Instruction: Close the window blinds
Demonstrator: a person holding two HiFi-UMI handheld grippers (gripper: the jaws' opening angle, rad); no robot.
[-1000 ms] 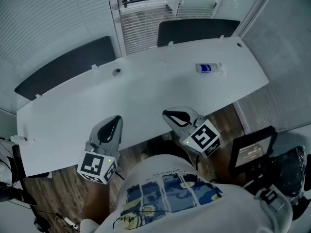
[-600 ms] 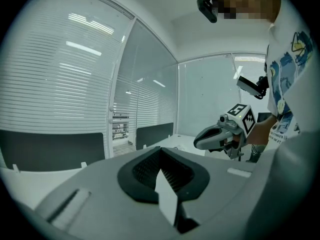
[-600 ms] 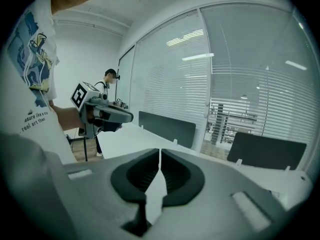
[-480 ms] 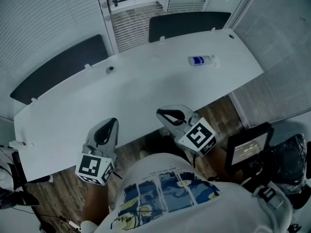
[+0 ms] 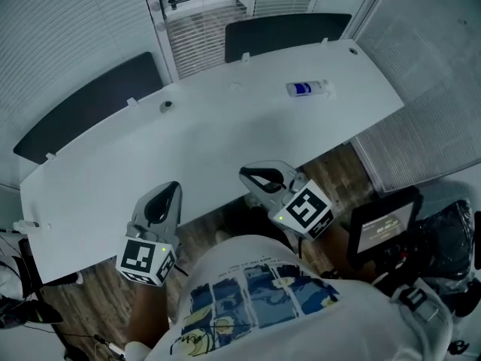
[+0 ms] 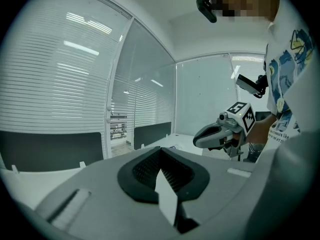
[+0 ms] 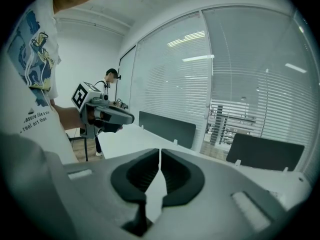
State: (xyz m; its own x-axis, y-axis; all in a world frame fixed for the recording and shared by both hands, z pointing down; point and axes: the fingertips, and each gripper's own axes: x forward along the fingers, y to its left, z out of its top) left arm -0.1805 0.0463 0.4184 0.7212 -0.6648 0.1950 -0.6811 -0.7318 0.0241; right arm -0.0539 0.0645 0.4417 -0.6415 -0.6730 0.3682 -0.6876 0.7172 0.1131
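White slatted blinds cover the glass walls behind the table: a wide one on the left [image 5: 68,28], a narrow one in the middle [image 5: 207,28] and one on the right [image 5: 428,51]. The middle blind leaves a gap at its top, with shelving showing through. My left gripper [image 5: 170,192] hovers shut and empty over the table's near edge. My right gripper [image 5: 259,177] is beside it, also shut on nothing. Both are far from the blinds. The left gripper view shows the left blinds [image 6: 55,84] and the right gripper [image 6: 220,132]. The right gripper view shows the blinds [image 7: 235,89] and the left gripper [image 7: 114,115].
A long curved white table [image 5: 210,134] lies between me and the blinds. A small bottle with a blue label [image 5: 308,89] lies on it at the right. Dark partition panels [image 5: 90,104] [image 5: 285,30] stand on its far edge. A screen [image 5: 385,228] sits near my right side. Another person [image 7: 112,79] stands far off.
The head view has shifted a little, so the table and blinds sit slightly higher and further left in the picture. Both grippers stay shut in about the same place.
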